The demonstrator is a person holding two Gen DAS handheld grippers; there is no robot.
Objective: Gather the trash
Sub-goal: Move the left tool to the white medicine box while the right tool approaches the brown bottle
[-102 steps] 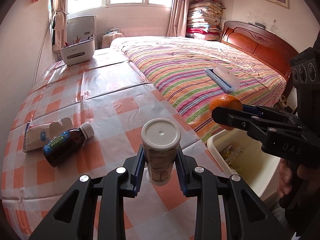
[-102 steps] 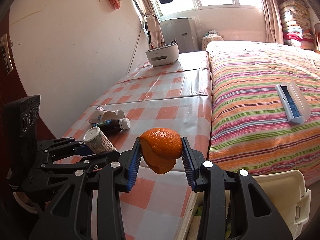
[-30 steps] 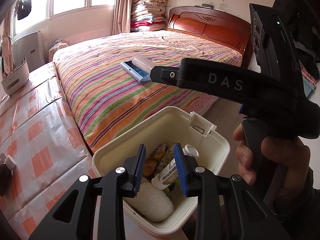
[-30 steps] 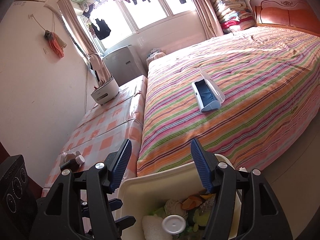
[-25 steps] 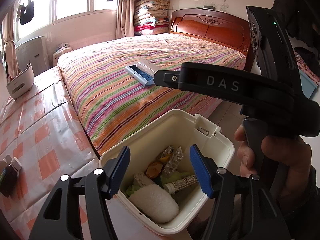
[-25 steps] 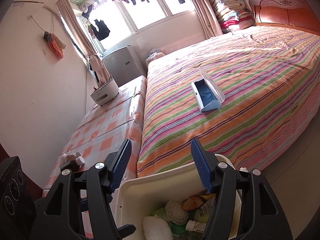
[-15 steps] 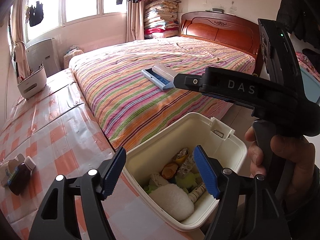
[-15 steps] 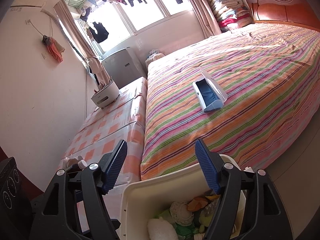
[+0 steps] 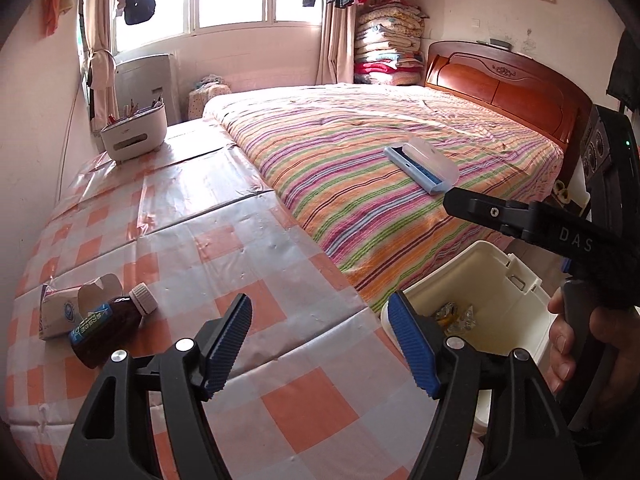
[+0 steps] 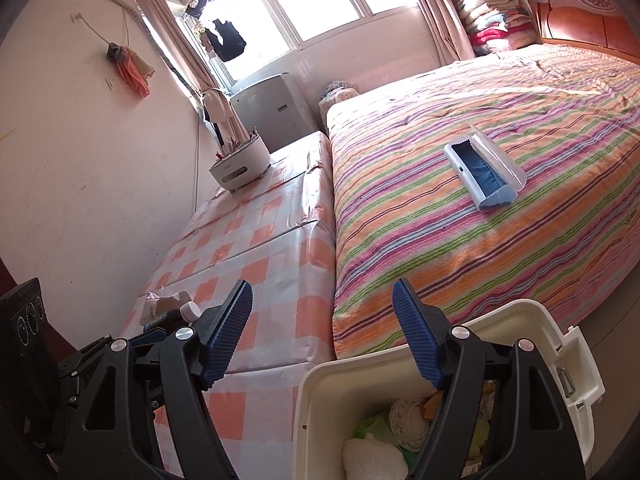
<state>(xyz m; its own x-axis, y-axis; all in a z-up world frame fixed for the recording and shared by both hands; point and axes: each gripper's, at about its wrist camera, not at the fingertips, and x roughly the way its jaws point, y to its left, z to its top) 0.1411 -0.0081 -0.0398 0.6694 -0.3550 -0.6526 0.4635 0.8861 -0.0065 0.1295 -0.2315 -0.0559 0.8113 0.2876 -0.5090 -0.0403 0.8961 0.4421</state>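
Table (image 9: 192, 248): centre frame, now faced | bin (image 10: 320, 400): lower right, can and orange peel dropped inside | left claw (image 9: 320, 344): emptied, wide open | right claw (image 10: 322, 332): emptied, wide open | bottle (image 9: 108, 326), carton (image 9: 60, 312): lower left, uncollected, judged next.

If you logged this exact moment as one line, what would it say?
left gripper: open, empty | right gripper: open, empty, over cream plastic trash bin | brown medicine bottle and torn white carton: on checkered table
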